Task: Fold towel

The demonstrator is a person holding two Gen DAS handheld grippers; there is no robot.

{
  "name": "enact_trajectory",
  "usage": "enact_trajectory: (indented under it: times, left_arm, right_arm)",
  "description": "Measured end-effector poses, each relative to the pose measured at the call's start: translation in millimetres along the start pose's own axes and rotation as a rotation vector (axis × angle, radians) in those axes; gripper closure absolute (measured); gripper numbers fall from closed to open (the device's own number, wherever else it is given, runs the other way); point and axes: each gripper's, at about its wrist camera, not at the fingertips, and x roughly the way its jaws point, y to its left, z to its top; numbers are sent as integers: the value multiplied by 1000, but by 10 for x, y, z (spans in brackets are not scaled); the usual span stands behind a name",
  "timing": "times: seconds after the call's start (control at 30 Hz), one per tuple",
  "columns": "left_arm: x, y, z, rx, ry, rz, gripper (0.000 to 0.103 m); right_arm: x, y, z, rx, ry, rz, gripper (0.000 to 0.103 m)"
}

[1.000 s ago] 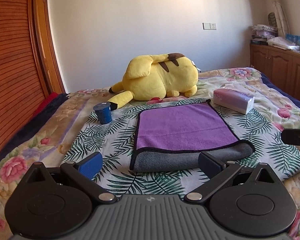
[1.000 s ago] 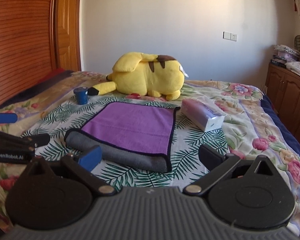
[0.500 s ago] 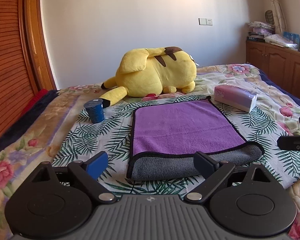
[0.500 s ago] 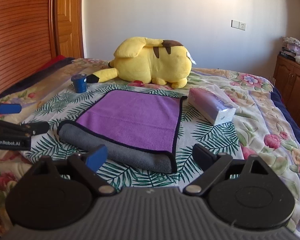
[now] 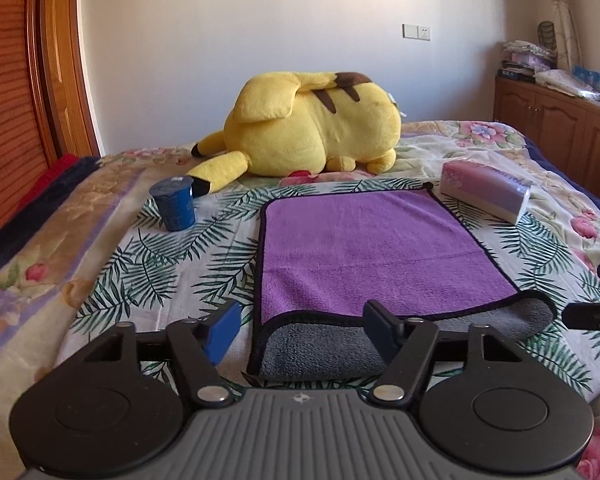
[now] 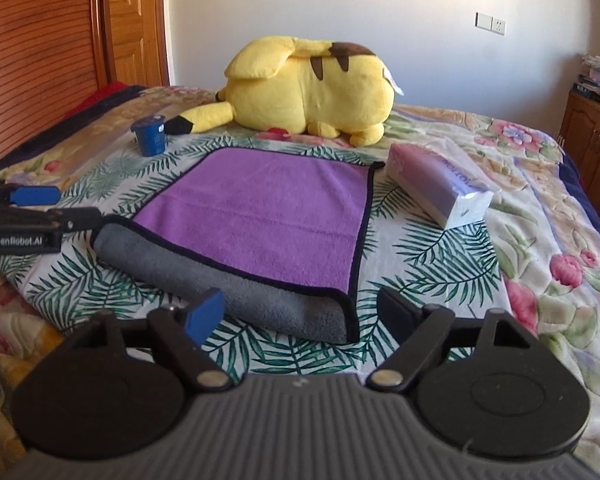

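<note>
A purple towel with a grey underside and black trim lies flat on the bed, its near edge folded over so the grey side shows. It also shows in the right wrist view. My left gripper is open and empty, low over the towel's near left corner. My right gripper is open and empty, just in front of the towel's near right corner. The left gripper also shows from the side in the right wrist view.
A yellow plush toy lies behind the towel. A blue cup stands at the far left and a pink tissue pack lies at the far right. Wooden cabinets stand beyond the bed's right side.
Both grippers have moved forward and down toward the towel's near edge. Both stay open and the towel has not moved.
</note>
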Motion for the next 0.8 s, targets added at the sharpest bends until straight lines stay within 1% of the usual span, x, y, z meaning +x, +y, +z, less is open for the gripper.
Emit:
enact_trajectory:
  times: [0.13, 0.3, 0.43, 0.5, 0.67, 0.77, 0.8]
  left_arm:
    - [138, 89, -11, -17, 13, -7, 61]
    - [290, 180, -52, -25, 43, -18, 65]
    - [401, 229, -89, -37, 70, -37, 74]
    - [447, 260, -97, -46, 79, -49, 77]
    - [512, 327, -128, -73, 93, -61, 78]
    - [541, 357, -163, -71, 102, -67, 80]
    - [555, 363, -177, -71, 108, -74, 83]
  right_arm:
    - [115, 1, 8, -2, 21, 4, 22]
    - [238, 19, 13, -7, 39, 7, 24]
    - [331, 12, 20, -9, 50, 8, 25]
    - [371, 2, 28, -5, 55, 5, 25]
    - [459, -29, 38, 7, 70, -3, 25]
    - [507, -36, 42, 12, 83, -9, 25]
    - [524, -36, 44, 14, 88, -10, 25]
